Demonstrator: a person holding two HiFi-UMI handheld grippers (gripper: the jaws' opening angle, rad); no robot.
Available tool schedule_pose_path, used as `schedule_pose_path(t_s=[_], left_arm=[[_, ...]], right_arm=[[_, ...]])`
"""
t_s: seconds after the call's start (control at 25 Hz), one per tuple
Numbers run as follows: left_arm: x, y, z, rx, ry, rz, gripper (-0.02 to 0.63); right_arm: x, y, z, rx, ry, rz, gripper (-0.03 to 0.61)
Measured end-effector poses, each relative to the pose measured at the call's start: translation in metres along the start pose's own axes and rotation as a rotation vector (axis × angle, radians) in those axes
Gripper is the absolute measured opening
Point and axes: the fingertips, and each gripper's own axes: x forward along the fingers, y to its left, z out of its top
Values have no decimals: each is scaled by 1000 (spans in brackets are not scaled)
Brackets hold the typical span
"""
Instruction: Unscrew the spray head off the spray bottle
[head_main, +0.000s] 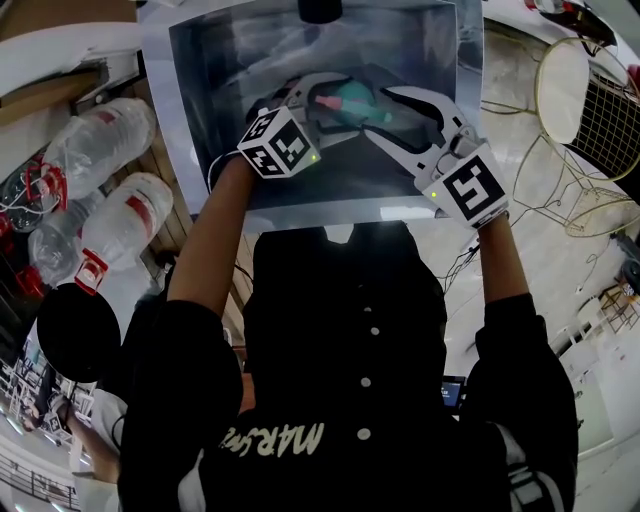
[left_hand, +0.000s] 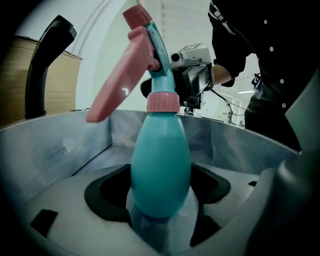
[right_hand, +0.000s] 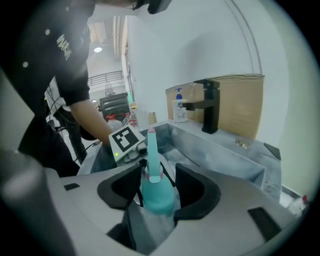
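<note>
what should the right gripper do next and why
Probably close the right gripper on the pink collar and twist: its jaws stand open either side of the spray bottle, the left gripper clamps the body, and the spray head is still on.

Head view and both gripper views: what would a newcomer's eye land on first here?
The teal spray bottle with its pink spray head stands out first, gripped by its body in the left tool over the steel sink. The right tool sits open around the bottle from the opposite side, its pads not pressing on it. A black tap stands at the sink's edge.
</note>
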Motion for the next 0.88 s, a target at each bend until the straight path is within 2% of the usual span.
schedule_pose_path(t_s=[0.16, 0.24, 0.36, 0.48, 0.6, 0.88], left_arm=[[0, -1, 0, -8, 3, 6, 377], [0, 0, 0, -8, 7, 11, 377], [1, 0, 0, -12, 6, 15, 377], [1, 0, 0, -17, 8, 17, 377], [1, 0, 0, -22, 9, 22, 376], [1, -1, 1, -12, 14, 29, 376]], right_arm=[[-24, 12, 7, 256, -120, -128, 227], [-22, 24, -3, 379, -132, -163, 222], [-13, 32, -21, 499, -102, -217, 210], [-9, 33, -22, 586, -133, -252, 200], [-1, 44, -15, 572, -140, -247, 196], [6, 32, -7, 543, -157, -350, 226]])
